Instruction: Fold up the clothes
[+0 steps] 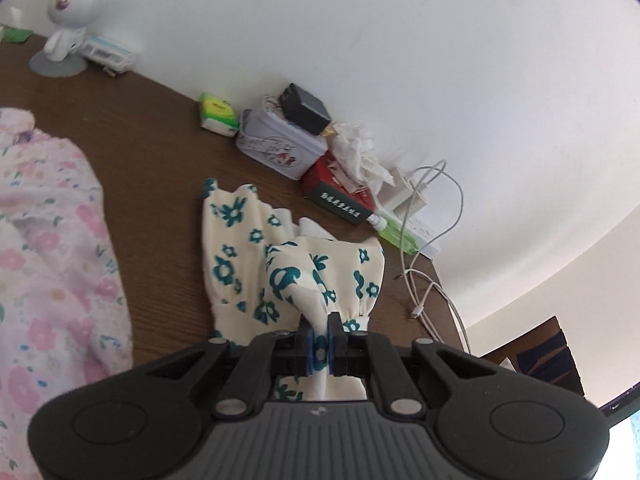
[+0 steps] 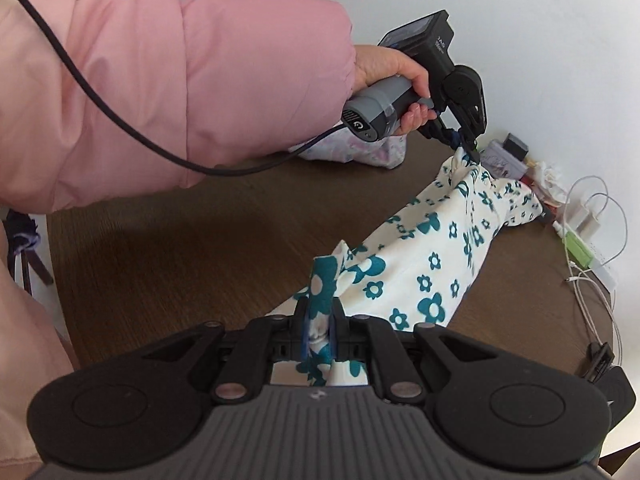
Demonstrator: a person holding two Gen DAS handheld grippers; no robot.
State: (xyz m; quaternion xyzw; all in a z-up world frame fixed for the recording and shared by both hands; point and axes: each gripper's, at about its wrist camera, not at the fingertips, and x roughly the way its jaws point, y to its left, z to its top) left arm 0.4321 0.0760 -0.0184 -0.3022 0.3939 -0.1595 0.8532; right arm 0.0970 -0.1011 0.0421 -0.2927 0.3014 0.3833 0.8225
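Left wrist view: the left gripper (image 1: 321, 342) has its fingers clamped tight on a bunched edge of the cream garment with teal flowers (image 1: 256, 256), which trails away onto the brown table (image 1: 160, 168). A pink floral garment (image 1: 52, 248) lies to the left, apart from it, and boxes and cables crowd the wall. Right wrist view: the right gripper (image 2: 319, 334) pinches another edge of the same garment, the cloth stretching over the table to the left gripper, held by a hand (image 2: 390, 74) in a pink sleeve (image 2: 180, 92).
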